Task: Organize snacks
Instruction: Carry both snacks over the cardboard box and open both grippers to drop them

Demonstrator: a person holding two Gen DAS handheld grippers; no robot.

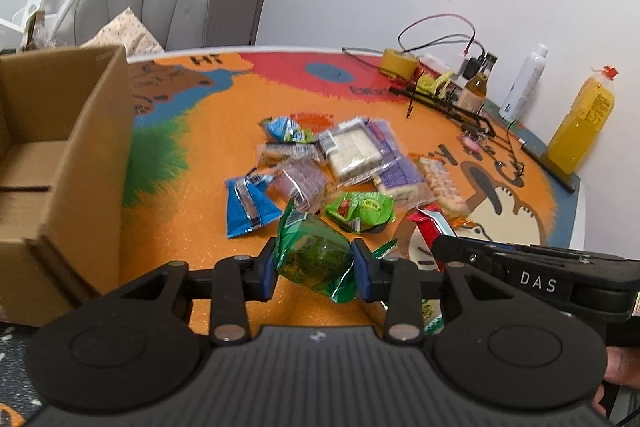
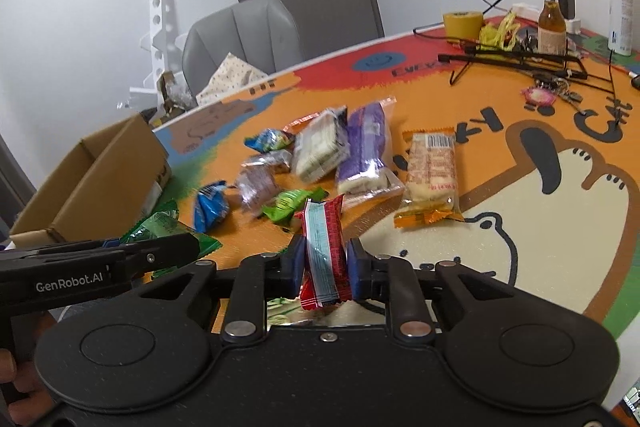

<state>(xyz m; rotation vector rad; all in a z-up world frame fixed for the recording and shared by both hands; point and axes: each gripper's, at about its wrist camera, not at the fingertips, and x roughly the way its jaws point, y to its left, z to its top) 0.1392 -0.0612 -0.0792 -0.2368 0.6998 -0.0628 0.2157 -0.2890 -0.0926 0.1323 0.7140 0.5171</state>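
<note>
My left gripper (image 1: pixel 314 269) is shut on a dark green snack packet (image 1: pixel 316 255) and holds it above the table's near edge; the packet also shows in the right wrist view (image 2: pixel 160 227). My right gripper (image 2: pixel 322 263) is shut on a red snack packet (image 2: pixel 322 251) with a pale blue label, also seen in the left wrist view (image 1: pixel 430 225). A pile of snacks lies mid-table: a blue packet (image 1: pixel 248 205), a light green packet (image 1: pixel 360 209), a purple packet (image 2: pixel 364 151), a clear wafer pack (image 1: pixel 352 149), an orange-ended biscuit pack (image 2: pixel 432 179). An open cardboard box (image 1: pixel 60 163) stands at the left.
The table has a colourful orange cartoon mat (image 2: pixel 540 227). At the far right stand an orange juice bottle (image 1: pixel 580 123), a white spray bottle (image 1: pixel 524 83), a small brown bottle (image 2: pixel 552 23), yellow tape (image 2: pixel 462 23), cables and black rods. A grey chair (image 1: pixel 144 3) is behind the table.
</note>
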